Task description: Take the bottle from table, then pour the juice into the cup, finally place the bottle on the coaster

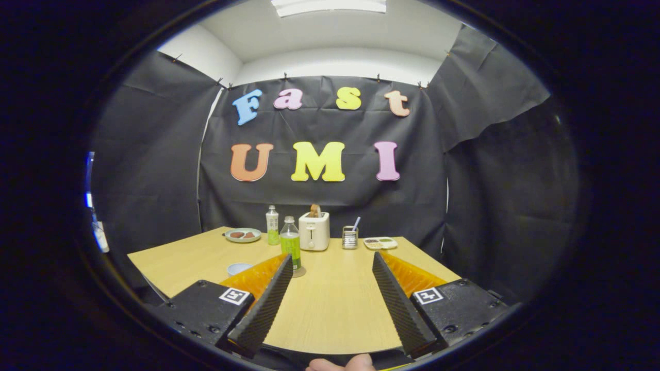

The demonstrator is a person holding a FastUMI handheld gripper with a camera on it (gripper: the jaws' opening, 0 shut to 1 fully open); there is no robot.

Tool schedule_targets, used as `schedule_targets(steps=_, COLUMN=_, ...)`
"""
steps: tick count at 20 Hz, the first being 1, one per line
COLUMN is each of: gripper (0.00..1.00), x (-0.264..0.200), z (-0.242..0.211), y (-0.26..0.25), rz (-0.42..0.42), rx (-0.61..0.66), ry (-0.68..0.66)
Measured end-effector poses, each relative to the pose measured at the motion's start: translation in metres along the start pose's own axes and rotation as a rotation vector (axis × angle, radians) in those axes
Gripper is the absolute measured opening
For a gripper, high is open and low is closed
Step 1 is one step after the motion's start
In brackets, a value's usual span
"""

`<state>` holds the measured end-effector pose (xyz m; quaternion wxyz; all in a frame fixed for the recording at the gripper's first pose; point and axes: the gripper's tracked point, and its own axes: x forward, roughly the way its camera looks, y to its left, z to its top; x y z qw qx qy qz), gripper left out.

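A clear bottle (290, 241) holding green juice stands upright on the wooden table (335, 304), just beyond the left fingertip, which hides its lower part. At its foot a thin round grey disc (299, 272) peeks out; it looks like the coaster. A small pale cup (238, 268) sits left of the bottle, partly behind the left finger. My gripper (331, 256) is open, fingers spread wide over bare tabletop with nothing between them. The bottle stands outside the gap, to its left.
Along the back of the table stand a plate with food (243, 235), a second green-labelled bottle (271, 225), a white toaster (314, 232), a small utensil holder (350, 237) and a divided dish (380, 242). A person's fingertip (340, 365) shows below the fingers.
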<state>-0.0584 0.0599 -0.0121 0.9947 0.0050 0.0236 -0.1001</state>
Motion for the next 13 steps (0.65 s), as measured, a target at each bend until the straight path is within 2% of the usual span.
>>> schedule_targets(steps=5, gripper=0.99, x=-0.0079, z=0.0032, y=-0.004, rz=-0.002, rx=0.036, ry=-0.01)
schedule_targets(steps=13, gripper=0.99, x=-0.0085, z=0.0092, y=0.0008, rz=-0.016, rx=0.018, ry=-0.035)
